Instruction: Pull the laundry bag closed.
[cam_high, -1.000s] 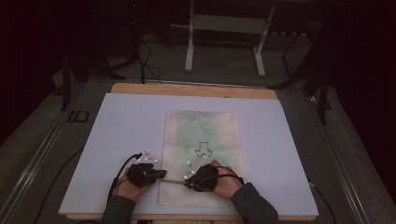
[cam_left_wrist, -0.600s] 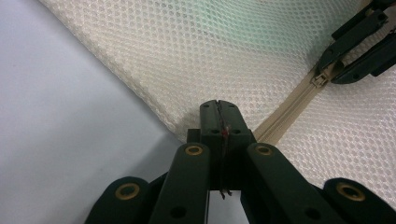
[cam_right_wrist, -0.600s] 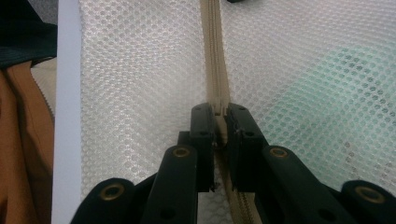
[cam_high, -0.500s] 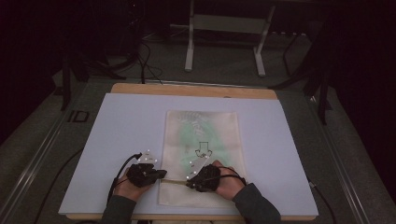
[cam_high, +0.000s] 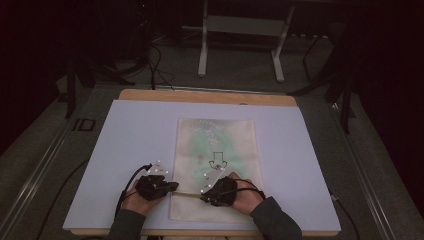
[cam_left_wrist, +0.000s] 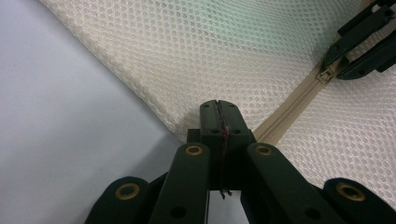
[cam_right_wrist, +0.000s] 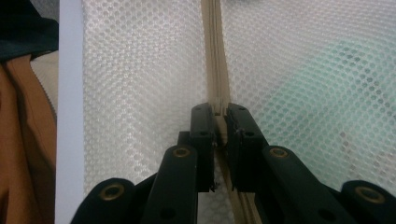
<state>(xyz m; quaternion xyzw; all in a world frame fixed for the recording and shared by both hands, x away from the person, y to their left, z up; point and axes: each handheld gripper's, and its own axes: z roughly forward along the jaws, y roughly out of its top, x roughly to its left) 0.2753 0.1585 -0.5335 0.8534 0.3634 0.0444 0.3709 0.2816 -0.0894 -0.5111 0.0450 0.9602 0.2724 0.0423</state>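
A cream mesh bag (cam_high: 217, 135) with green contents and a black arrow mark lies flat on the white board (cam_high: 135, 135). Its tan zipper (cam_high: 187, 195) runs along the near end. My left gripper (cam_high: 172, 187) is shut on the bag's edge where the zipper ends, seen close in the left gripper view (cam_left_wrist: 218, 106). My right gripper (cam_high: 204, 195) is shut on the zipper pull (cam_right_wrist: 219, 112), its jaws pinching the tan tape (cam_right_wrist: 215, 56). The left gripper view also catches the right gripper (cam_left_wrist: 343, 56) on the zipper slider (cam_left_wrist: 327, 74). The two grippers face each other, a short way apart.
The white board rests on a wooden table (cam_high: 200, 95) whose far edge shows. Beyond it stand grey metal frame legs (cam_high: 240, 25) and floor cables (cam_high: 155, 60). A brown sleeve (cam_right_wrist: 23, 140) lies close to the board's near edge.
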